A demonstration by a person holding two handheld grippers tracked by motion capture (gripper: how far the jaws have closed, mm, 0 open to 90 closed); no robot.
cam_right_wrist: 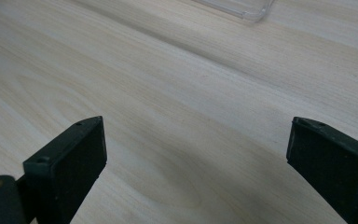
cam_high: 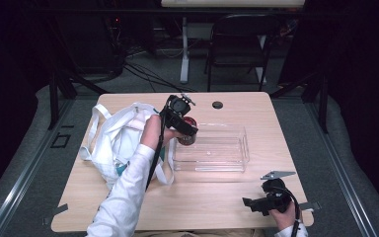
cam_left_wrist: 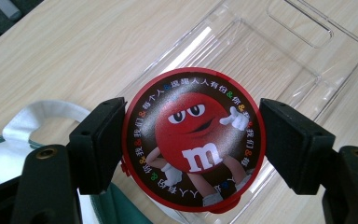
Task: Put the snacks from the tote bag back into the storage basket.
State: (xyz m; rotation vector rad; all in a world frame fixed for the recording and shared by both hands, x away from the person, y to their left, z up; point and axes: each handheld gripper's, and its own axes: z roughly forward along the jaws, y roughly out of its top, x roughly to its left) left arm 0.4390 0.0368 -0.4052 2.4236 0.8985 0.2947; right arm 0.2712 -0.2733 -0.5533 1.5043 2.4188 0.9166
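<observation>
My left gripper (cam_left_wrist: 193, 144) is shut on a round red M&M's tin (cam_left_wrist: 193, 140), its jaws pressing the tin's two sides. The lid shows a red candy character ringed by small text. In the high view the left gripper (cam_high: 183, 127) holds the red tin (cam_high: 187, 134) at the left end of a clear plastic tray (cam_high: 229, 160), above its rim. A white tote bag (cam_high: 116, 140) with green trim lies just left of it. My right gripper (cam_high: 251, 205) rests near the table's front right edge, open, with bare wood between its jaws (cam_right_wrist: 196, 158).
The clear tray (cam_left_wrist: 303, 60) lies empty under and beyond the tin. The wooden table (cam_high: 202, 197) has a dark round hole (cam_high: 217, 104) at the back. A folding chair (cam_high: 239, 44) and cables stand behind the table. A corner of the tray (cam_right_wrist: 247, 11) shows ahead of my right gripper.
</observation>
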